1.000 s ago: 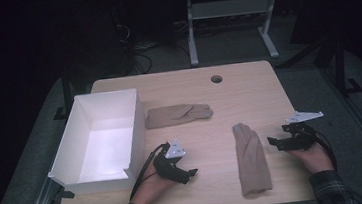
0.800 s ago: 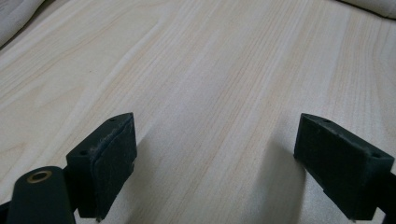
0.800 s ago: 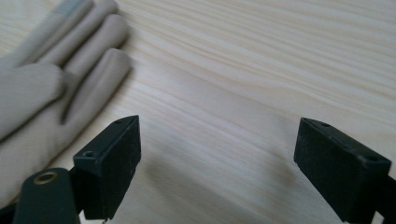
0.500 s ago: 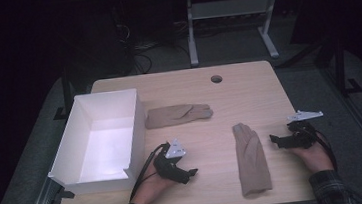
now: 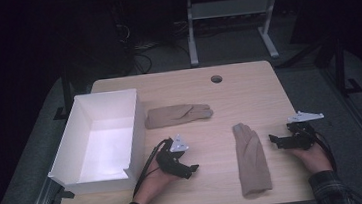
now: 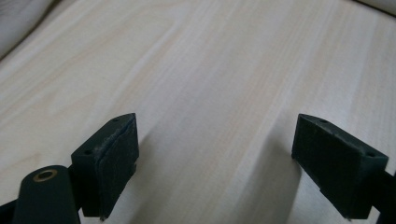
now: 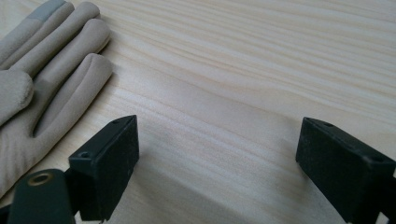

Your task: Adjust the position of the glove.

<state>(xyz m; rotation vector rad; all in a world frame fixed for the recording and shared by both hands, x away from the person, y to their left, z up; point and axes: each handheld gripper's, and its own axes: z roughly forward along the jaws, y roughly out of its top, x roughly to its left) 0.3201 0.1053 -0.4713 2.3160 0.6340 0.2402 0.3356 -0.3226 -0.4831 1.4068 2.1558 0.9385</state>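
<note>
Two tan gloves lie flat on the wooden table (image 5: 248,90). One glove (image 5: 177,115) lies crosswise near the middle, the other (image 5: 251,158) lengthwise at the front right. My left gripper (image 5: 193,170) (image 6: 215,154) rests on the table beside the box, open, with bare wood between its jaws. My right gripper (image 5: 273,138) (image 7: 217,158) rests to the right of the lengthwise glove, pointing at it. It is open, its jaws have just been opening, and nothing is between them. That glove's fingers (image 7: 42,79) lie just left of its left jaw, apart from it.
A white open box (image 5: 134,131) stands at the table's left side with nothing in it. A round cable hole (image 5: 216,79) sits near the far edge. A metal desk frame (image 5: 230,9) stands on the dark floor beyond the table.
</note>
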